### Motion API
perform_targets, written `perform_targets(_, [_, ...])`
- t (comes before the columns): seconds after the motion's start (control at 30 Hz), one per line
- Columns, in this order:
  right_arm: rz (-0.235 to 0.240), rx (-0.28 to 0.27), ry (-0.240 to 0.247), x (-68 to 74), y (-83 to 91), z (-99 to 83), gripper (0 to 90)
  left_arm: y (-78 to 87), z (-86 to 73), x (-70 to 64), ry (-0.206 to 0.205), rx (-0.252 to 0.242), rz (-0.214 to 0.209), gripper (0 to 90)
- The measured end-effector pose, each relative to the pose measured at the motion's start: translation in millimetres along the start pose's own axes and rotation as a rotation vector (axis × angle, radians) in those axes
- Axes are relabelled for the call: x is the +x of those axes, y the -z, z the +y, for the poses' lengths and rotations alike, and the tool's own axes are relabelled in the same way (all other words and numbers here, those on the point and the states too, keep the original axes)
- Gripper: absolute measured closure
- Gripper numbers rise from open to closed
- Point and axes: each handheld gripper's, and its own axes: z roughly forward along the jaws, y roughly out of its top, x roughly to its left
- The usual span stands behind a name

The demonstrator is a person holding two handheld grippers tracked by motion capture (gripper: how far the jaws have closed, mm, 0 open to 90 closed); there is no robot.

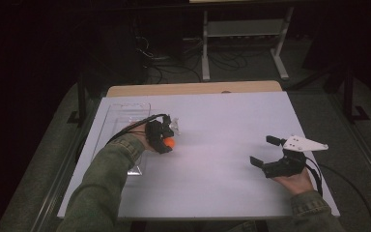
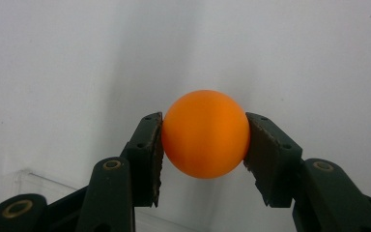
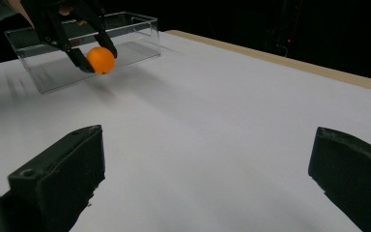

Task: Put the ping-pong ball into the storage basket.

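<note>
An orange ball [image 2: 206,134] sits clamped between the two black jaws of my left gripper [image 1: 166,141], a little above the white sheet. In the right gripper view the ball [image 3: 101,60] hangs in front of a clear plastic box [image 3: 140,34]. From above, the ball [image 1: 169,142] is just right of that box [image 1: 121,116]. My right gripper [image 1: 262,151] is held over the right part of the sheet, jaws wide apart, nothing between them.
A white sheet [image 1: 222,140] covers the wooden table [image 1: 193,88]. The clear box stands along the sheet's left side. Cables and a white metal stand [image 1: 241,34] lie on the dark floor beyond the table.
</note>
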Motion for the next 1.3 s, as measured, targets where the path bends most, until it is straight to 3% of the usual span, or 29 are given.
perform_targets(0.63, [-0.002,0.0,0.002,0.7,0.4,0.1,0.0,33.7,-6.9,-3.2,0.012,-0.026,0.03,50.2])
perform_targets(1.3, [0.0,0.005,0.0,1.0,0.8,-0.4,0.0,50.4,-12.8,-7.8,0.018,-0.025,0.044,50.2])
